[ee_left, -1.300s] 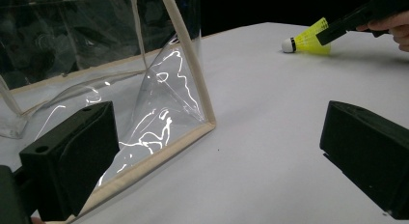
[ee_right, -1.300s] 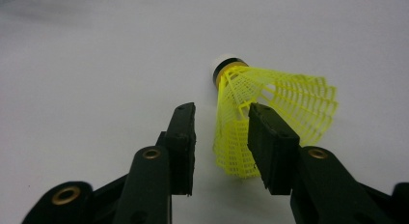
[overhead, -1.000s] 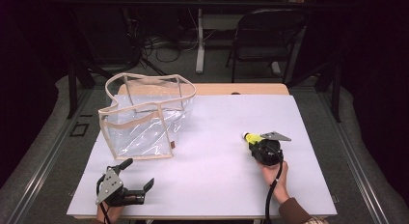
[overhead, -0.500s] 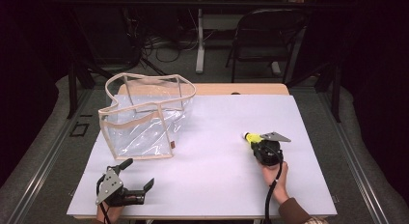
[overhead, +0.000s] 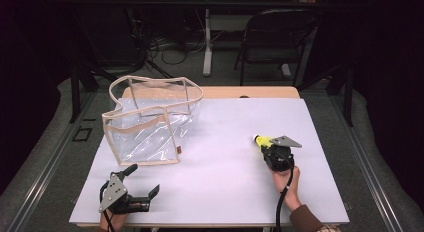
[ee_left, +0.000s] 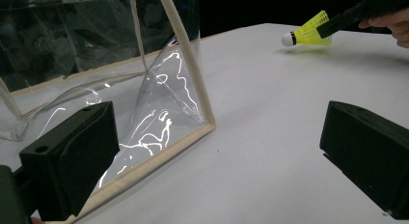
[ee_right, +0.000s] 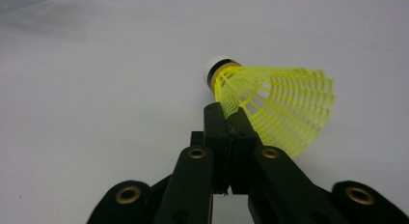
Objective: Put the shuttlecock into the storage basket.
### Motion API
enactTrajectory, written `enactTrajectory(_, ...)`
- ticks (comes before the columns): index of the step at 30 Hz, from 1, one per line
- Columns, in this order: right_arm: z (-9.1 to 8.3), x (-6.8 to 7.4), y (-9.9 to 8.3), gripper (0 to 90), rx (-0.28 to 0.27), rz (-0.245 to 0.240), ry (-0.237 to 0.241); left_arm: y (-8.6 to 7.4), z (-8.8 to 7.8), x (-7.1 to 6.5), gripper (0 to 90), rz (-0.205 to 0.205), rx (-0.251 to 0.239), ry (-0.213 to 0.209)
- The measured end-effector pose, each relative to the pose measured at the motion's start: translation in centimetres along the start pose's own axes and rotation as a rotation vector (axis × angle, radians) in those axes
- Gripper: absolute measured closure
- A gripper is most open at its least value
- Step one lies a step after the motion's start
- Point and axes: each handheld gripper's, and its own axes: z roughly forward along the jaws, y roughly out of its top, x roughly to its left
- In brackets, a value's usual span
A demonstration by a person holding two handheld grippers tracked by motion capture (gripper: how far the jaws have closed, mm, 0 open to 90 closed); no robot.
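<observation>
A clear plastic tote bag (overhead: 150, 119) with beige trim stands open on the white table (overhead: 225, 142) at the left. Its near corner (ee_left: 193, 89) fills the upper left of the left gripper view. My left gripper (overhead: 142, 181) rests near the table's front left edge, open, with nothing between its wide-apart jaws. My right gripper (overhead: 264, 143) is at the right of the table, shut on the skirt of a yellow shuttlecock (ee_right: 275, 101). The shuttlecock (overhead: 261, 140) points its white cork towards the bag and hangs just above the table (ee_left: 306, 35).
A wooden table edge (overhead: 250, 92) shows behind the white board. Beyond it stand a folding chair (overhead: 272, 42), a table leg and cables on the floor. Open white surface lies between the bag and my right gripper.
</observation>
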Motion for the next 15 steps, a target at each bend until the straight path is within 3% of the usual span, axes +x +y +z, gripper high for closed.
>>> enactTrajectory(15,-2.0,-0.5,1.6,90.0,-0.062,-0.034,0.022,0.0,0.1,0.0,0.0,0.002,0.003,-0.001)
